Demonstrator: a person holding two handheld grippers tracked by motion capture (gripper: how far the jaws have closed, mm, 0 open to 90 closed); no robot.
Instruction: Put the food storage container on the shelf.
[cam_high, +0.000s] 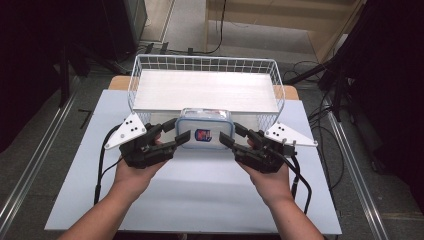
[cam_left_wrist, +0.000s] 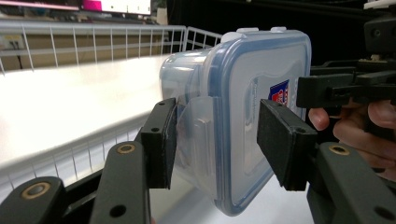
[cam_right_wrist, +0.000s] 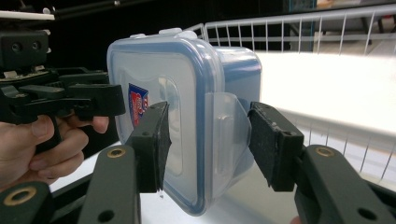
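We hold the clip-lock food container between both claws, left claw and right claw each straddling a side latch, jaws not quite clamped. It sits against the wire basket, not yet inside. Its lid faces us, long axis running claw to claw.

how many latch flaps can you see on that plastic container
4: one on the container's side between the left gripper's jaws, one on the opposite side between the right gripper's jaws, and two white tabs along its top edge. Others may be hidden underneath.
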